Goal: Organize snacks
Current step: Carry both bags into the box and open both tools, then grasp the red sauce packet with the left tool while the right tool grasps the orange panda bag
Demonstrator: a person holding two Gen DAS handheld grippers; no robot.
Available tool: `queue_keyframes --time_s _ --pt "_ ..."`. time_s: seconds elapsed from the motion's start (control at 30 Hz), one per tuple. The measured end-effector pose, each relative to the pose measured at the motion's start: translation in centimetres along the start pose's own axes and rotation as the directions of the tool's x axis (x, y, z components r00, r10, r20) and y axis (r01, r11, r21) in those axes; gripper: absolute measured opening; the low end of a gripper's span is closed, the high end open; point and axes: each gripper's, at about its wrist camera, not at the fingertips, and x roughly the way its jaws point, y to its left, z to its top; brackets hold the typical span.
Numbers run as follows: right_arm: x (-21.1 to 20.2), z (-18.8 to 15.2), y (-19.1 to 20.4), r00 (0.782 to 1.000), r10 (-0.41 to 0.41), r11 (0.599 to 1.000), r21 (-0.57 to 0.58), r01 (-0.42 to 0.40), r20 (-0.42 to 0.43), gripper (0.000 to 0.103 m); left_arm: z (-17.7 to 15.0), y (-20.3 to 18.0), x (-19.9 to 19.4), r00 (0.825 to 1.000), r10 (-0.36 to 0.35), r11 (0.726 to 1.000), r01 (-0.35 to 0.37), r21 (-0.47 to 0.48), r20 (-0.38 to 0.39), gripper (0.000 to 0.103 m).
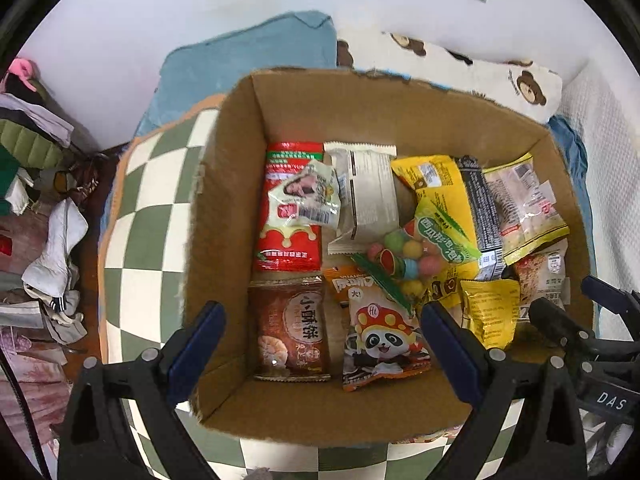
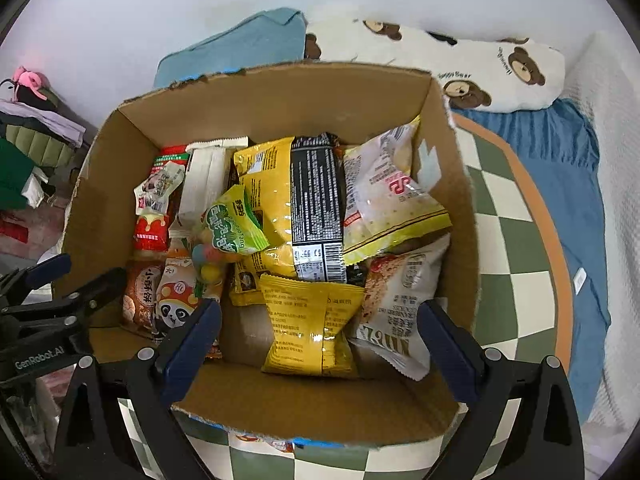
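Left tongs (image 1: 320,340) and right tongs (image 2: 320,340), both pointing steeply down into the cardboard box (image 1: 236,184), stand with jaws wide apart and nothing between them. Below the left tongs lie a brown packet (image 1: 290,330) and a panda-print packet (image 1: 382,340), flat on the box floor; below the right tongs, a small yellow packet (image 2: 310,328) leans against an oat-print pouch (image 2: 400,300). Further in, a red packet (image 1: 290,220), a white wrapper (image 1: 366,196), a bag of coloured balls (image 1: 404,258), a black bar (image 2: 318,204) and a large yellow bag (image 2: 268,184) overlap one another. The box rests on a checked cushion (image 1: 152,216) on a bed, with a blue pillow (image 2: 240,46) and a bear-print pillow (image 2: 460,64) behind. Likely hazards: the packets are glossy and overlapping, so a closing jaw may catch two at once or slip off; the soft cushion may let the box tilt under pressure; the two tongs work close together and may collide.
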Motion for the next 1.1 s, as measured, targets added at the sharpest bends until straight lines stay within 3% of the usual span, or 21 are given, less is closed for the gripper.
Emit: queue_keyframes --time_s 0.37,0.6,0.77,0.9,1.03,1.1 --pt "-6.6 -4.2 0.8 0.984 -0.029 0.999 -0.037 0.036 0.178 0.100 -4.2 -0.3 -6.2 0.985 0.010 1.000 -0.010 0.003 0.173 0.100" --pt "-12.1 -8.1 0.8 0.951 -0.027 0.999 -0.028 0.037 0.309 0.100 -7.5 -0.6 -10.9 0.958 0.000 1.000 -0.001 0.004 0.288 0.100" --pt "-14.4 -10.6 0.6 0.934 0.019 1.000 -0.008 -0.018 0.357 0.100 -9.4 -1.1 -13.5 0.938 -0.014 1.000 0.012 0.009 0.346 0.100" --pt "-12.8 -12.3 0.4 0.948 0.051 0.998 0.010 -0.057 0.315 0.099 -10.7 -1.5 -13.2 0.939 0.027 0.999 -0.034 0.014 0.344 0.100" --pt "-6.9 -14.1 0.0 0.973 0.153 0.986 0.040 -0.162 0.174 0.068 -11.8 -1.2 -9.1 0.966 0.078 0.995 -0.089 0.036 0.246 0.100" --pt "-3.5 -14.7 0.1 0.976 0.187 0.978 0.072 -0.196 0.112 0.067 -12.5 -0.9 -6.8 0.977 0.098 0.993 -0.107 0.038 0.190 0.100"
